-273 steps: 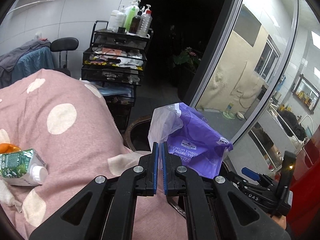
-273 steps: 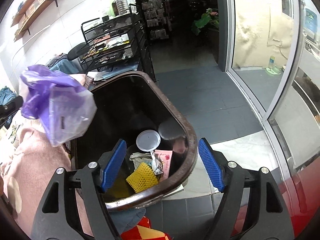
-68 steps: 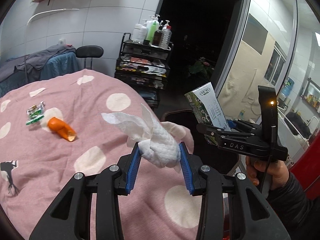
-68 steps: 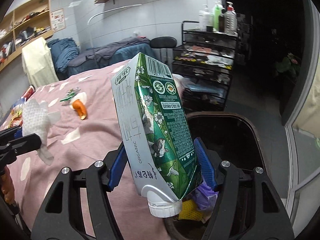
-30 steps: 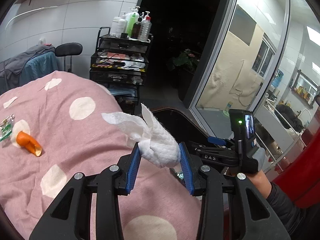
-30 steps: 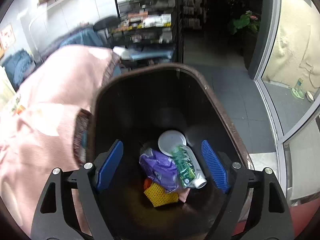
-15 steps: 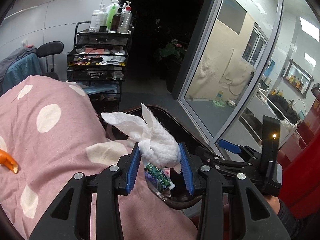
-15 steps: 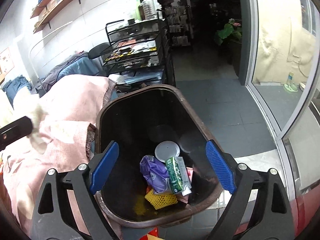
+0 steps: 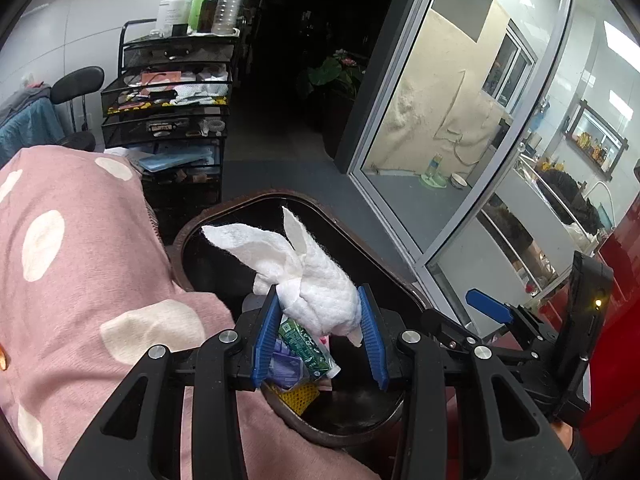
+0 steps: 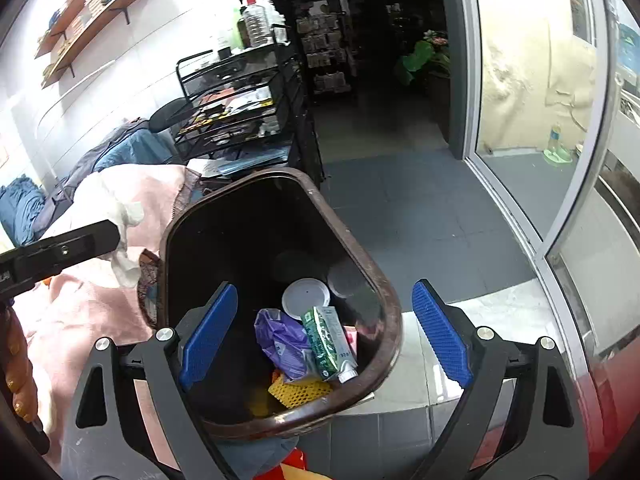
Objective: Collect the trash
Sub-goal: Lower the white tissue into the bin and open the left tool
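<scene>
My left gripper (image 9: 320, 336) is shut on a crumpled white tissue (image 9: 308, 276) and holds it above the brown trash bin (image 9: 224, 216). In the right wrist view the tissue (image 10: 124, 216) hangs beside the bin's left rim (image 10: 164, 240). My right gripper (image 10: 320, 336) is open and empty over the bin's near side. Inside the bin lie a green milk carton (image 10: 328, 340), a purple bag (image 10: 280, 340), a white lid (image 10: 306, 298) and a yellow foam net (image 10: 298, 392).
A pink polka-dot bedspread (image 9: 80, 272) lies left of the bin. A black wire cart (image 9: 168, 112) with bottles stands behind. A glass sliding door (image 9: 460, 128) is on the right, with grey floor tiles (image 10: 400, 208) beyond the bin.
My left gripper has carried the tissue right, from over the bedspread to above the bin. My right gripper, having dropped the milk carton into the bin, stays open over it.
</scene>
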`<state>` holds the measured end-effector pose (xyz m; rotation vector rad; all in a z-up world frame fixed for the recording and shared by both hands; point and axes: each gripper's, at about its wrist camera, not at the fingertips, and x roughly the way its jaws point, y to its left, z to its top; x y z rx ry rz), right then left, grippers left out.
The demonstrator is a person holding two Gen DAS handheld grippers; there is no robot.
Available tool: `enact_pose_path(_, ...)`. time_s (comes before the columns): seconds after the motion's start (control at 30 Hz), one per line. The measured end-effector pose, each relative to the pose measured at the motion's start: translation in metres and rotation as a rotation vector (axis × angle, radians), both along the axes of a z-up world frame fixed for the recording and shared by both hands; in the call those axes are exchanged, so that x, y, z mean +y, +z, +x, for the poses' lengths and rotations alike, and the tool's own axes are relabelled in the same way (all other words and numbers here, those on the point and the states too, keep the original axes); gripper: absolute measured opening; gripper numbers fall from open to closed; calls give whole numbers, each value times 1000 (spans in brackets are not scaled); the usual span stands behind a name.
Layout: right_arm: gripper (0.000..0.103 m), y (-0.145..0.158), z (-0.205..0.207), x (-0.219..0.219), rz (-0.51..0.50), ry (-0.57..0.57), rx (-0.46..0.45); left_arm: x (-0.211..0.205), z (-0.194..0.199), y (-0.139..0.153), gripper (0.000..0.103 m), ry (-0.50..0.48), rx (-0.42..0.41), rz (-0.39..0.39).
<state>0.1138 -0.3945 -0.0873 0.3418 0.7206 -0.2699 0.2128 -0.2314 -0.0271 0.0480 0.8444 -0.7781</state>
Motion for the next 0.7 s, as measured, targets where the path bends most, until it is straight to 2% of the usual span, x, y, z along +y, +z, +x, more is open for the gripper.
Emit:
enact_pose_path(0.2,88,-5,-7,-9,13,-26,12,-15,5,-8,39,-18,11,48)
enact_pose_path(0.27,88,-5,-7,-11,15,-31,13,-19,6,-11,42,-23,15,64)
enact_pose_path(0.3,88,-5,-8,-12,18,-33,12,-20,7,-12,47,-25,18,72)
enact_pose_path(0.37,88,-5,-8,-13,19,-33,11,-21,8,-13,67,-17,23,80)
enact_pose_path(0.4,88,-5,-9,-13,18,-32,12,-20,8,-13,81,-10,25,76)
enact_pose_path(0.43,89,-5,-9,-13,17,-31,14,-19,9,-13,88,-6,27,71)
enact_pose_path(0.53,91,-6,-11,-14,20,-35,12,-18,9,-12,95,-17,33,71)
enact_pose_path(0.7,92,-5,-10,-14,25,-36,4,-12,3,-8,97,-4,-10,68)
